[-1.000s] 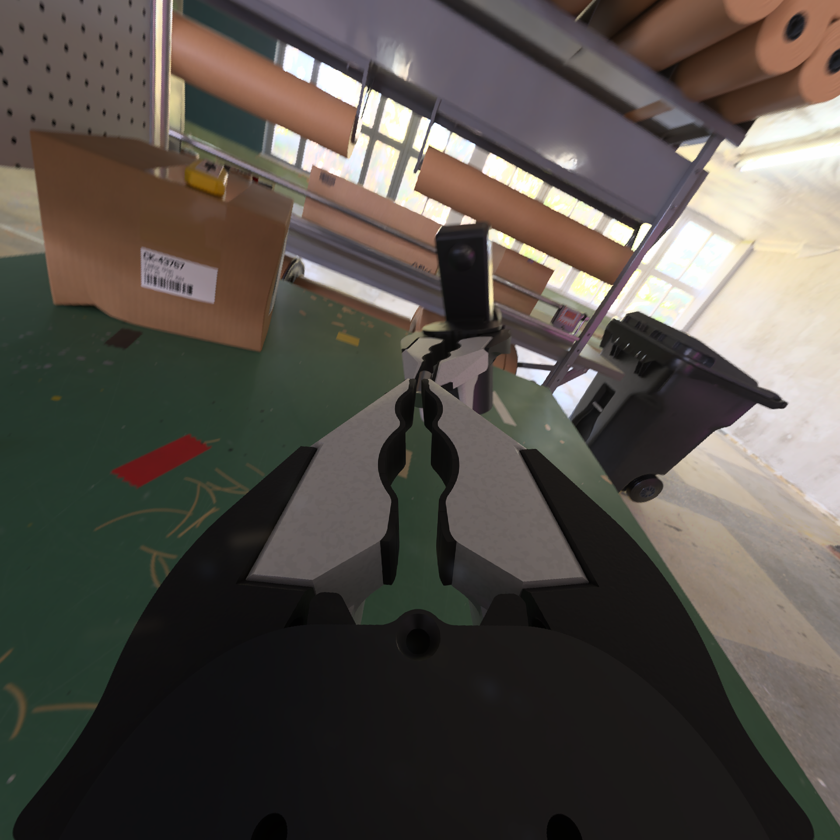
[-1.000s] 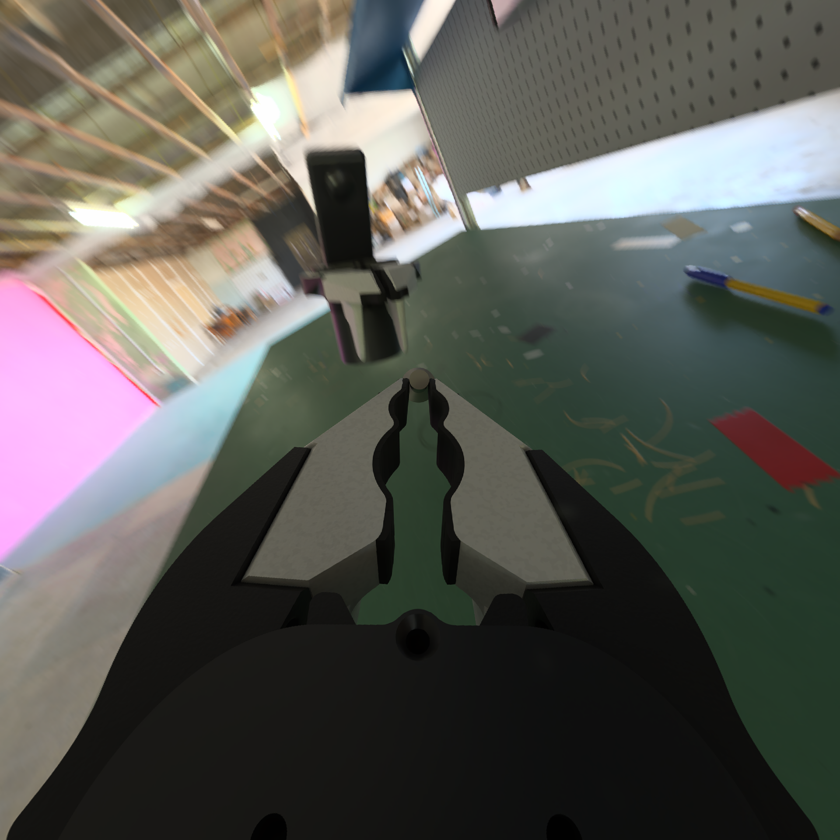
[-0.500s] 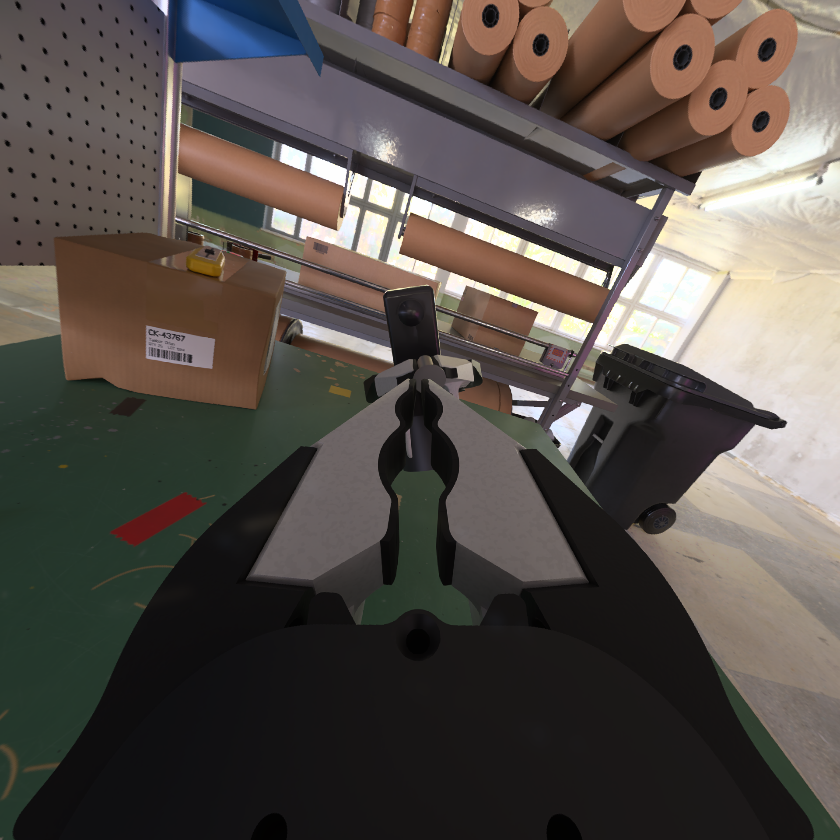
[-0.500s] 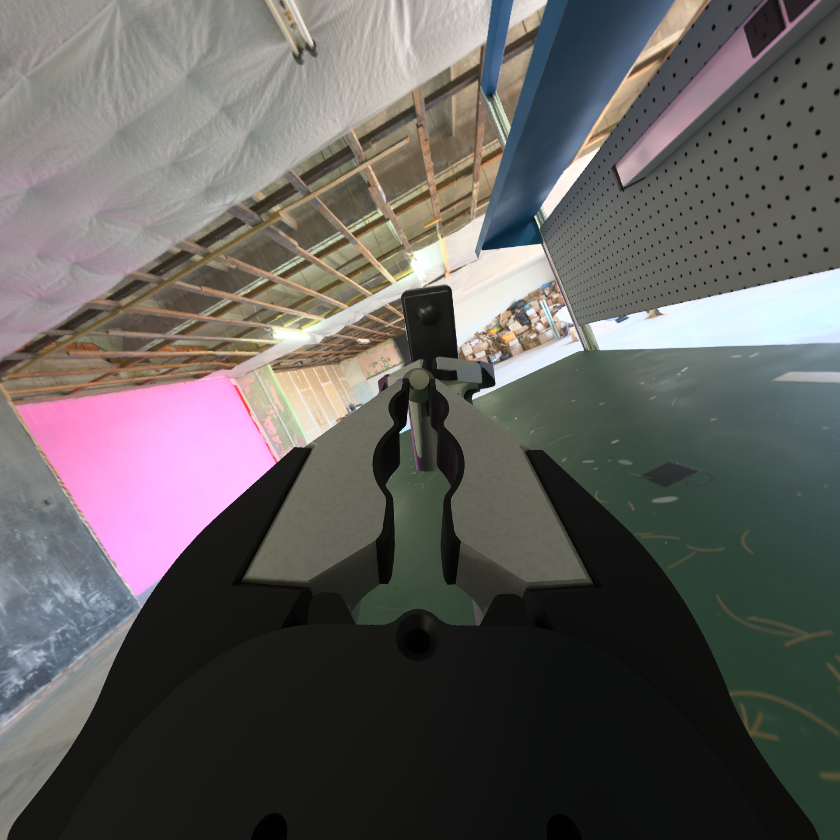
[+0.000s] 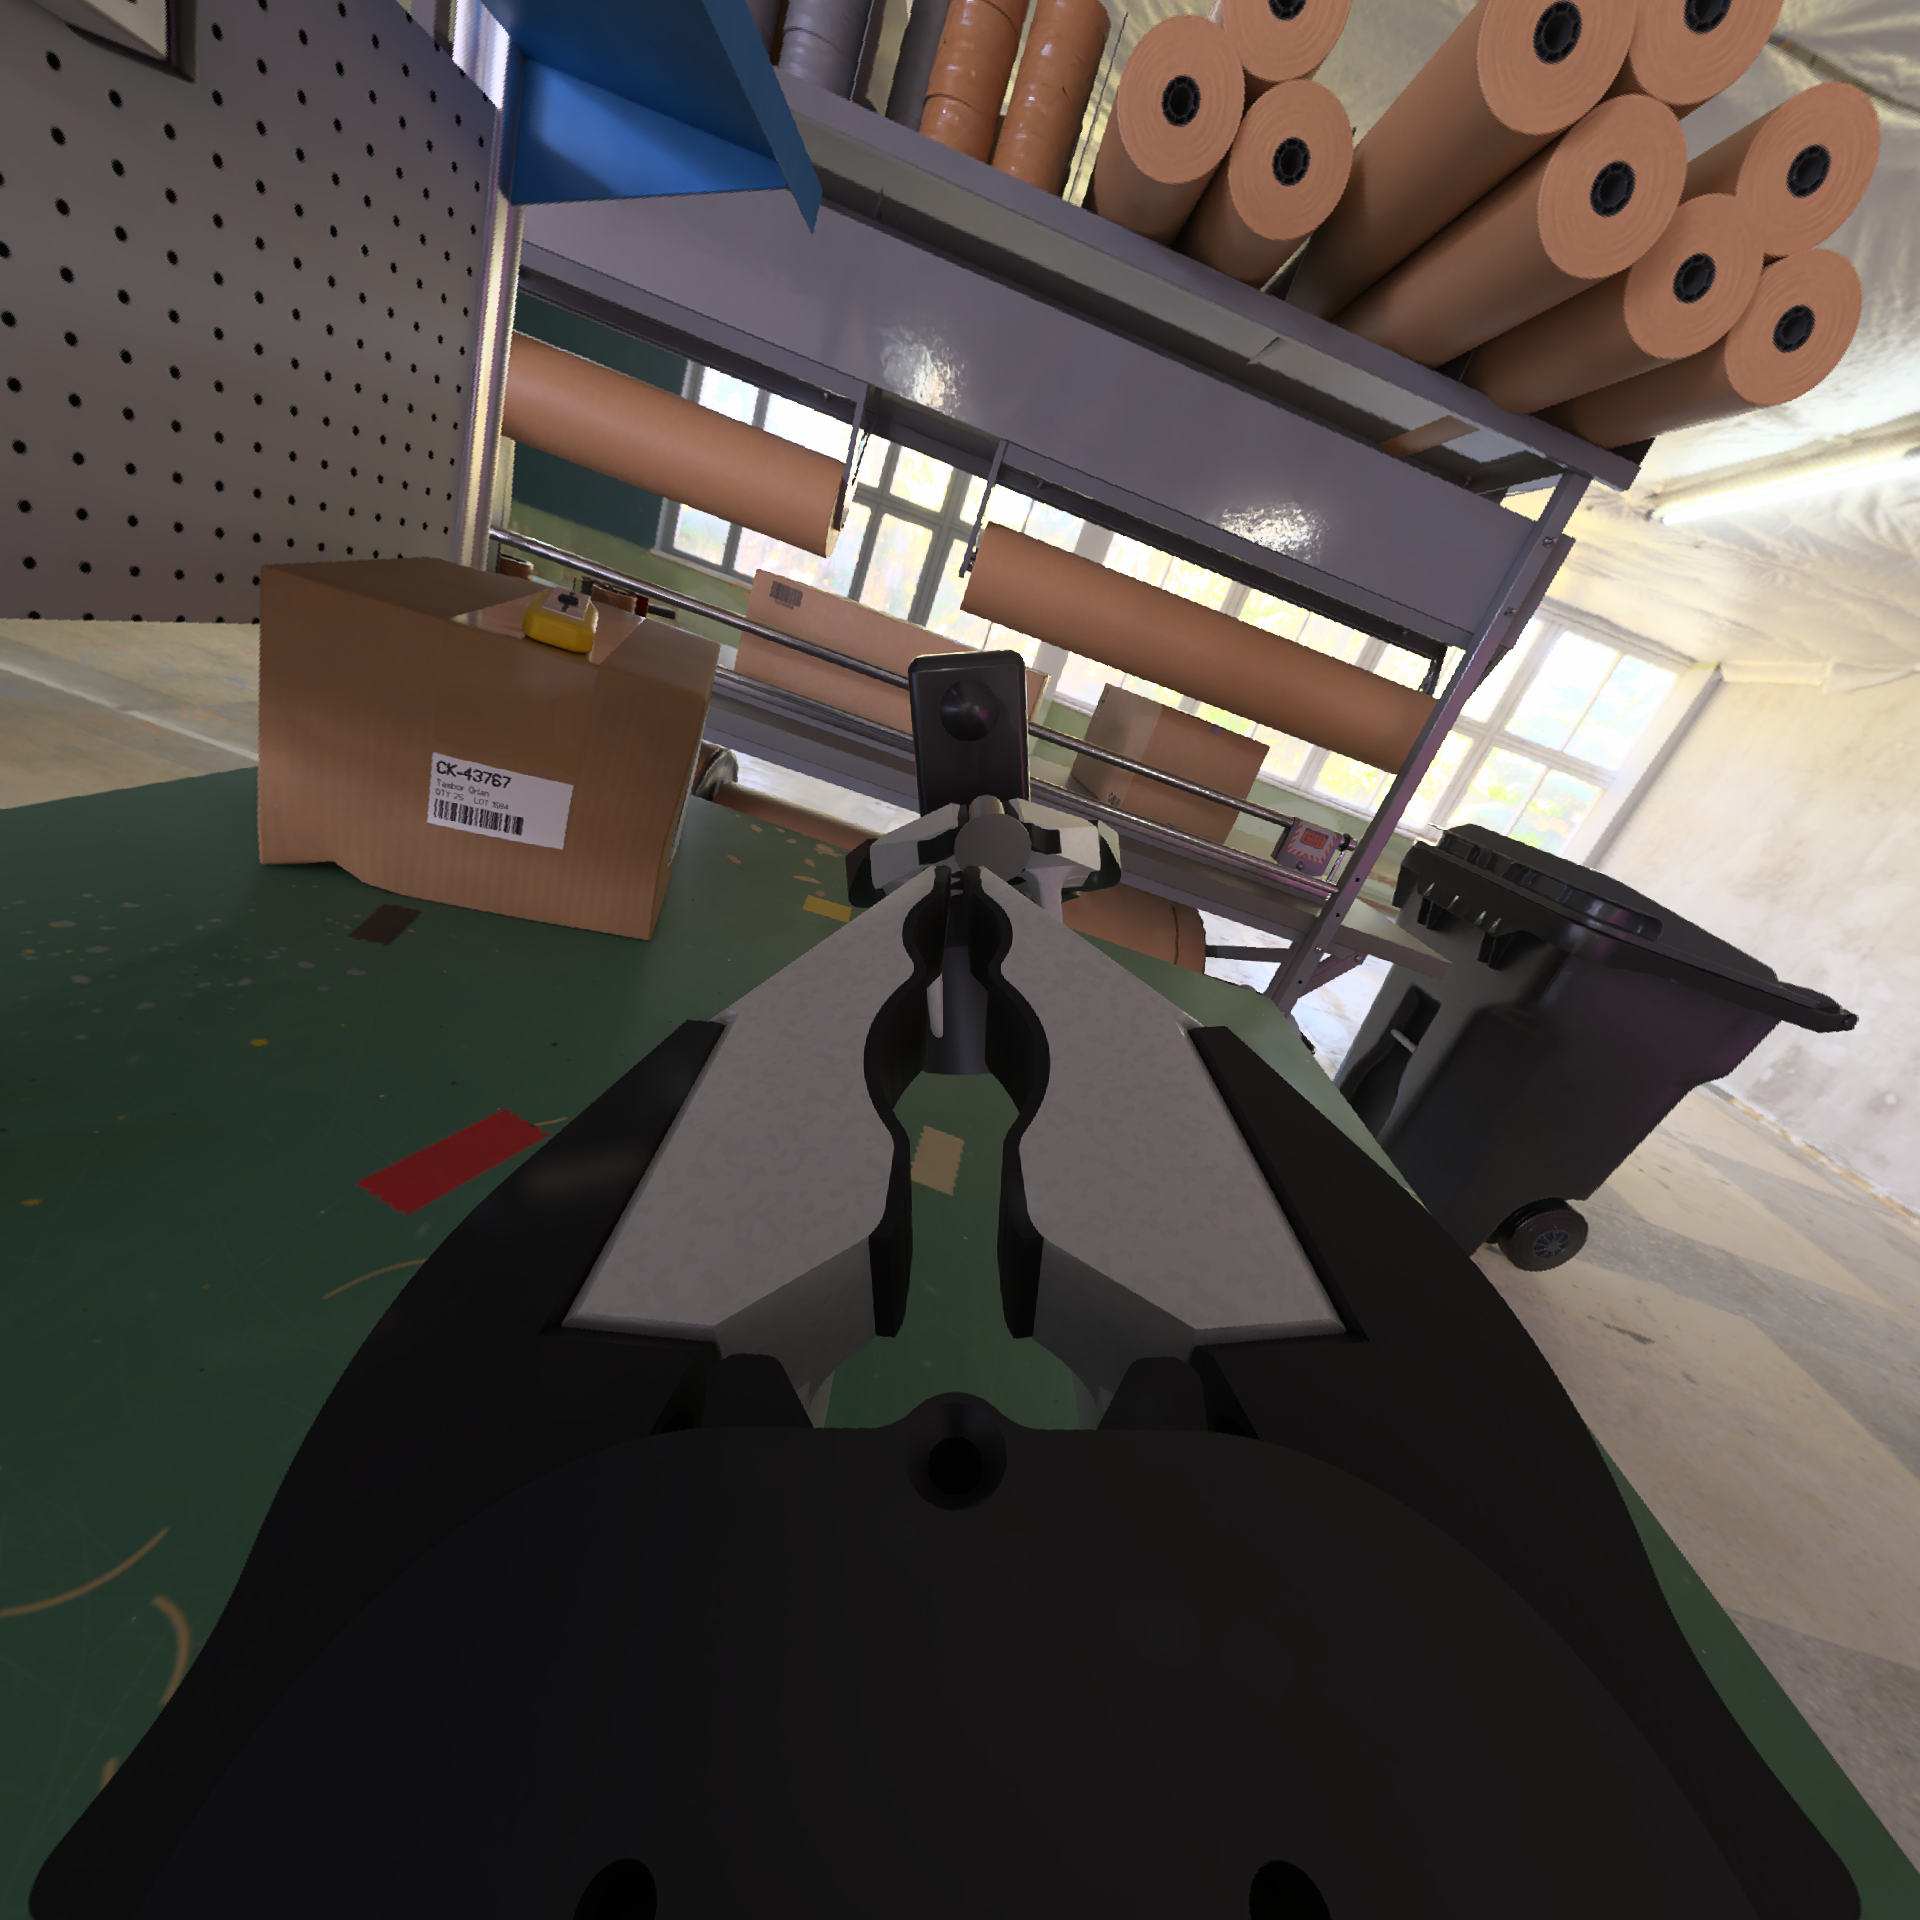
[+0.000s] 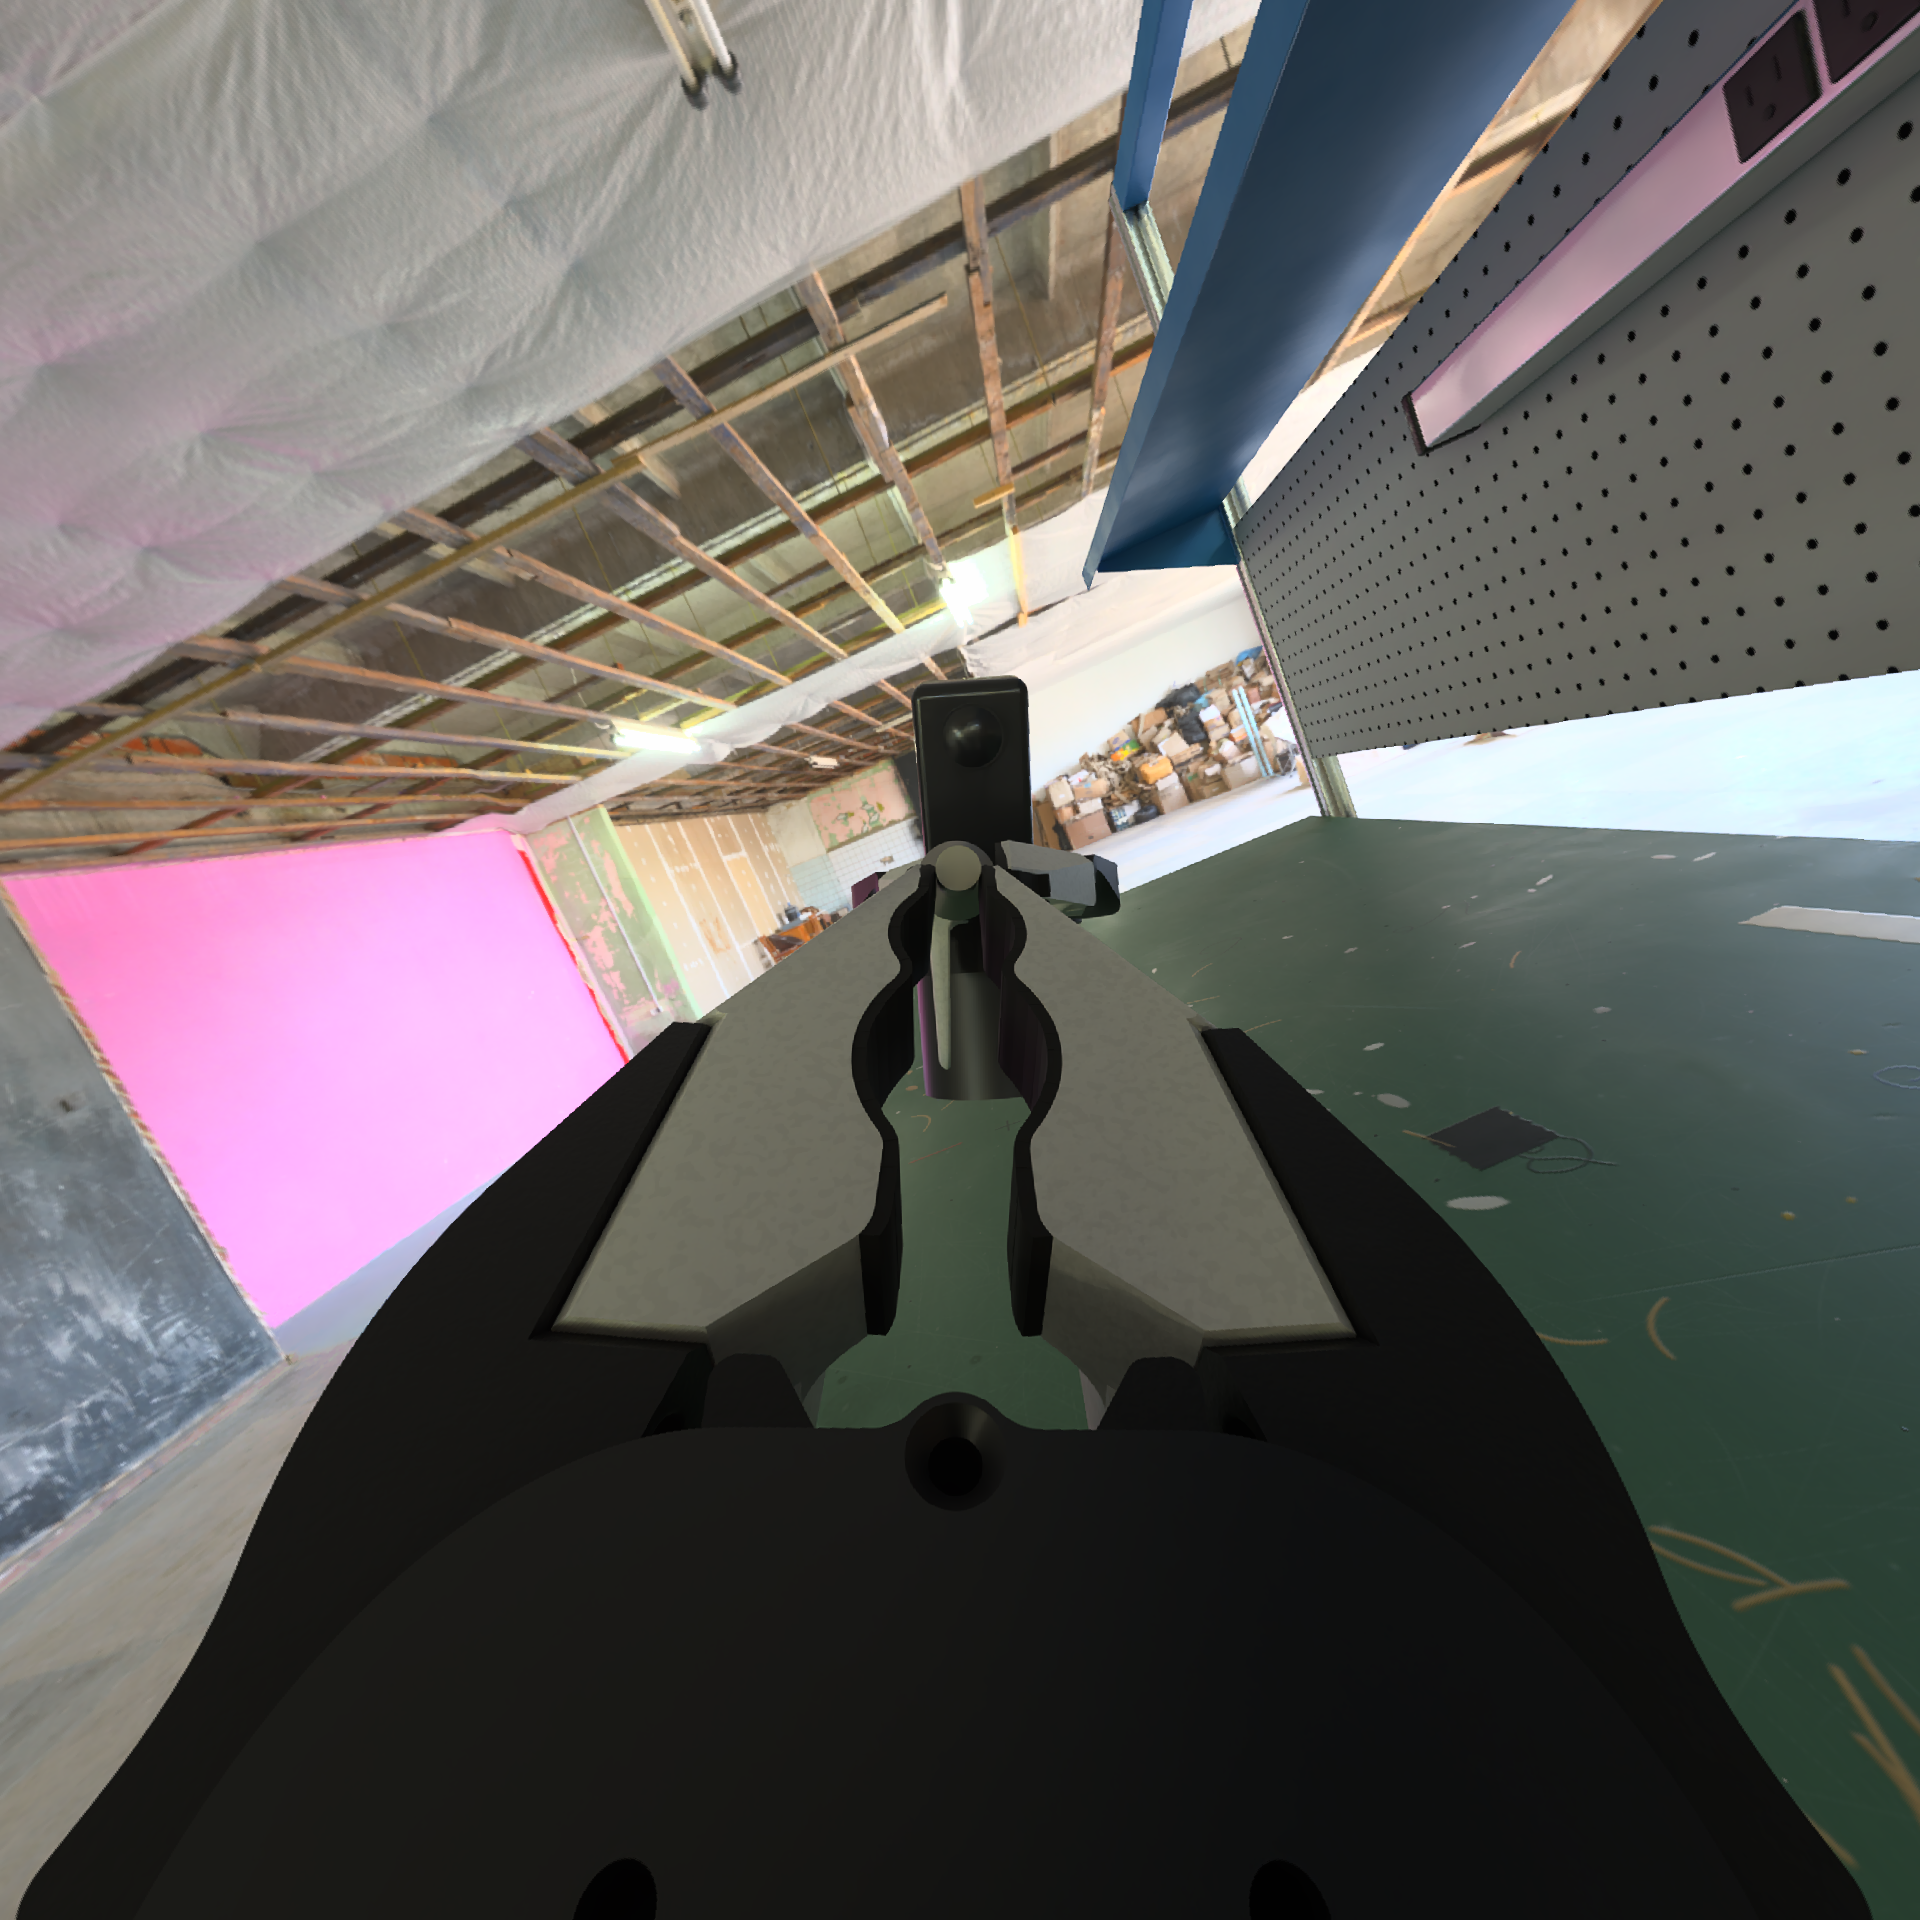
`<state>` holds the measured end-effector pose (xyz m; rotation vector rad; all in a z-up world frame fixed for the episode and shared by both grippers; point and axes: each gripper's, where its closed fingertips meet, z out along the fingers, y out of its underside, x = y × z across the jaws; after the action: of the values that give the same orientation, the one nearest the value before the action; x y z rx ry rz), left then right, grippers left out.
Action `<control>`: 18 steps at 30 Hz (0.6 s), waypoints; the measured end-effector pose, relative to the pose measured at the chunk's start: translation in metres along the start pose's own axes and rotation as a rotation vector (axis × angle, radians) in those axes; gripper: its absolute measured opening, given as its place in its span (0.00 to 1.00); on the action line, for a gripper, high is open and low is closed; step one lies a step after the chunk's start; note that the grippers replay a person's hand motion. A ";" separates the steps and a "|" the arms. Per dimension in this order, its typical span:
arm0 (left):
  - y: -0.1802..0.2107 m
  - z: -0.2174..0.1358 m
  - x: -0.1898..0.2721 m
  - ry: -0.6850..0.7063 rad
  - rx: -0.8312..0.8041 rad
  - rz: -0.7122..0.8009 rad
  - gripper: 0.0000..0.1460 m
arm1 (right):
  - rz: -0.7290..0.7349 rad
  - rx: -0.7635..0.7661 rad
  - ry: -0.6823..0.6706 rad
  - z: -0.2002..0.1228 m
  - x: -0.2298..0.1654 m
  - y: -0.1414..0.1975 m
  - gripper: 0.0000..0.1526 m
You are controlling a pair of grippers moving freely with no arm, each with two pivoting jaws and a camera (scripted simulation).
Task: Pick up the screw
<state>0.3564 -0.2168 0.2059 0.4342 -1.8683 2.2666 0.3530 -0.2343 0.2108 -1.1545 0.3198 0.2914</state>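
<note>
The screw [image 5: 982, 842] shows as a round grey end at my left gripper's [image 5: 971, 883] fingertips, with its dark shaft hanging down behind the jaw gap. The left gripper is shut on it, above the green table [image 5: 208, 1039]. The right gripper [image 5: 1060, 862] faces it from just beyond, tips at the same screw. In the right wrist view the screw [image 6: 956, 868] sits the same way at the right gripper's [image 6: 956, 894] tips, which are shut on it. The left gripper [image 6: 1070, 878] shows just behind.
A labelled cardboard box [image 5: 468, 727] with a yellow item [image 5: 561, 620] on top stands at the back left. A red patch [image 5: 452, 1158] lies on the table. A black wheeled bin [image 5: 1558, 1039] stands past the table's right edge. A rack of paper rolls [image 5: 1143, 416] and a pegboard [image 6: 1610, 520] rise behind.
Both grippers have risen and tilted up from the table, keeping their tips together. The screw's shaft now hangs in view between the jaws, off the table.
</note>
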 end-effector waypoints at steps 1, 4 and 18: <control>0.001 0.000 0.000 0.001 -0.001 -0.004 0.02 | 0.000 0.001 -0.001 0.000 0.000 0.000 0.05; 0.002 0.001 -0.002 -0.004 -0.002 -0.005 0.02 | 0.009 0.003 -0.008 0.000 0.000 0.002 0.05; 0.002 0.005 0.002 -0.011 0.000 0.017 0.02 | 0.046 0.044 -0.023 -0.003 0.001 0.000 0.05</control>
<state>0.3542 -0.2220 0.2055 0.4326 -1.8845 2.2796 0.3537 -0.2366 0.2095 -1.1009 0.3311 0.3359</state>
